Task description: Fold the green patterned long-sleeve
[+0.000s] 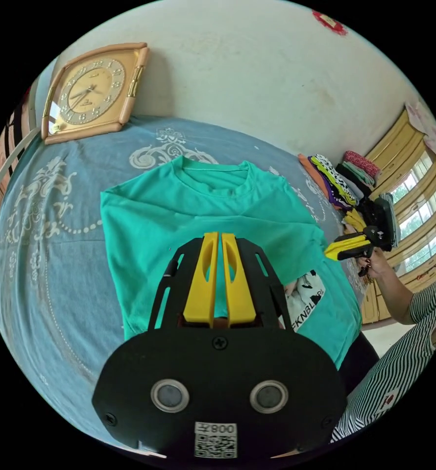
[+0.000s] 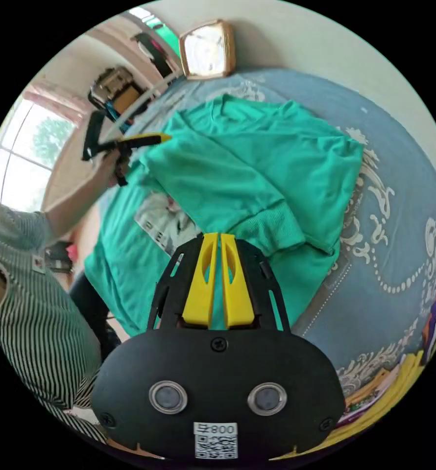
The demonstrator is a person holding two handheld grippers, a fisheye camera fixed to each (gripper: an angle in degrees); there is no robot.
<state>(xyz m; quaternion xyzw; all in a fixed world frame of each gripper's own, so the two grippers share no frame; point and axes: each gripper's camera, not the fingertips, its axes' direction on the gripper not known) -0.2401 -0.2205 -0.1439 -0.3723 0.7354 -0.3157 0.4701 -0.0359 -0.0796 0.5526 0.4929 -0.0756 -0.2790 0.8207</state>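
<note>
Spread flat on a blue-grey bedspread with white scroll pattern (image 1: pixel 46 235) (image 2: pixel 399 235): a green long-sleeve top with a printed patch on the front (image 1: pixel 179 215) (image 2: pixel 257 161), collar toward the wall, both sleeves folded in across the chest, one ribbed cuff lying near the middle in the right gripper view. Left tongs (image 1: pixel 220 234), yellow-jawed in a black frame, held above the top's lower half, jaws together with only a thin slit between and nothing gripped. Right tongs (image 2: pixel 219 235) likewise closed and empty, hovering over the folded sleeve cuff. In the left gripper view, right tongs (image 1: pixel 329 253) off past the garment's edge, held in a hand (image 1: pixel 375 264); in the right gripper view, left tongs (image 2: pixel 165 138) near the shoulder area, jaws together too. Leaning against the pale wall at the bed's head, a square wooden-framed clock (image 1: pixel 93 93) (image 2: pixel 207 49). A stack of folded clothes in mixed colours (image 1: pixel 338 183) at the bed's edge. A black-and-white striped garment on the person (image 1: pixel 399 352) (image 2: pixel 27 303).
</note>
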